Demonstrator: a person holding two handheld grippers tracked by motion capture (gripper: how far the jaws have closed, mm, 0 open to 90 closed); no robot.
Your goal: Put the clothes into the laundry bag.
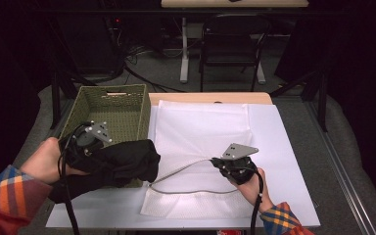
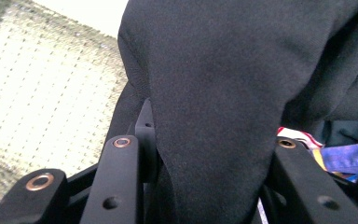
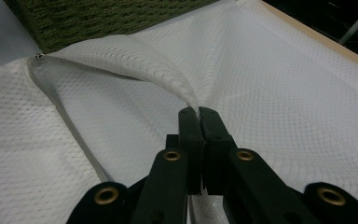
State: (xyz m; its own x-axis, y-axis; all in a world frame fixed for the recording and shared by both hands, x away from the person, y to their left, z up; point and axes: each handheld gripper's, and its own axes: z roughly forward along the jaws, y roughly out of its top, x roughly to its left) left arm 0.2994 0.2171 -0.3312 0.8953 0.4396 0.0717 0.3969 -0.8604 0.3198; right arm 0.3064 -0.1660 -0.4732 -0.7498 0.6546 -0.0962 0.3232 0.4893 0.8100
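Note:
A bundled black garment (image 1: 125, 160) hangs over the front edge of the green woven basket (image 1: 127, 115), with my left gripper (image 1: 97, 151) shut on it. In the left gripper view the black garment (image 2: 223, 88) bulges thickly between the two jaws of the left gripper (image 2: 209, 149), above the basket's weave (image 2: 42, 93). A white mesh bag (image 1: 200, 129) lies flat on the table. My right gripper (image 1: 221, 161) is shut on the upper layer of the bag's mouth. The right gripper (image 3: 198, 114) lifts that layer of the mesh bag (image 3: 284, 107) into a ridge, and the zipper edge (image 3: 58, 95) curves away.
A white sheet (image 1: 286, 161) covers the table under the bag. The basket (image 3: 98, 18) stands at the table's left, close to the bag's open corner. A dark chair (image 1: 232, 44) and table legs stand beyond the far edge. A plaid sleeve (image 2: 340, 156) shows behind the garment.

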